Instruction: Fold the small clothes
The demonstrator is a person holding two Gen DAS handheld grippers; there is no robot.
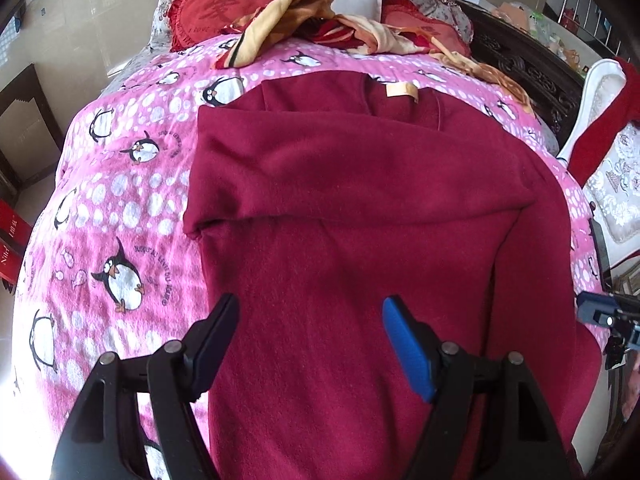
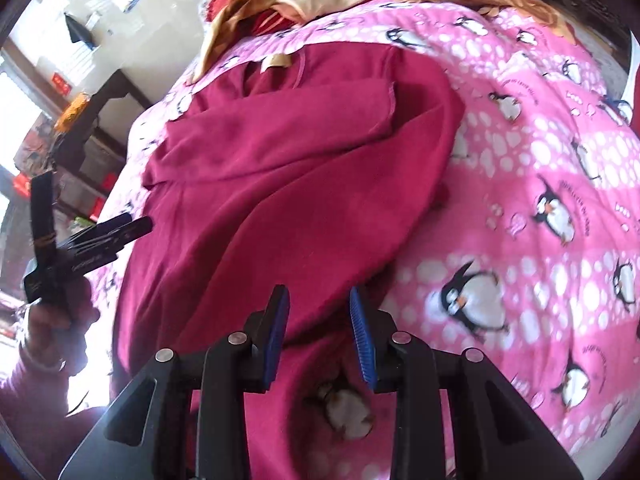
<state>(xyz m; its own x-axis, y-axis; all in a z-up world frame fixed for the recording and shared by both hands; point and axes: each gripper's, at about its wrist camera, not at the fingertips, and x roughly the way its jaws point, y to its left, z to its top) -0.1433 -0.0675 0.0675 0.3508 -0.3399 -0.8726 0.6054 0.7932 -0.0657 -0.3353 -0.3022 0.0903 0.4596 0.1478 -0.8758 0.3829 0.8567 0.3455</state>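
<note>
Pink blanket (image 1: 120,208) lay under our sweater (image 1: 360,208) — sleeves folded in, body fold left; left gripper (image 1: 310,336) and right gripper (image 2: 318,320) hung apart, empty.

Bed with pink penguin blanket (image 1: 120,200). Dark red garment (image 1: 340,220) lies flat on it, directly ahead of the left gripper (image 1: 310,334), sleeve folded across. Beyond it, far end: crumpled orange-red cloth (image 1: 296,12), red pillows (image 1: 208,12).
</note>
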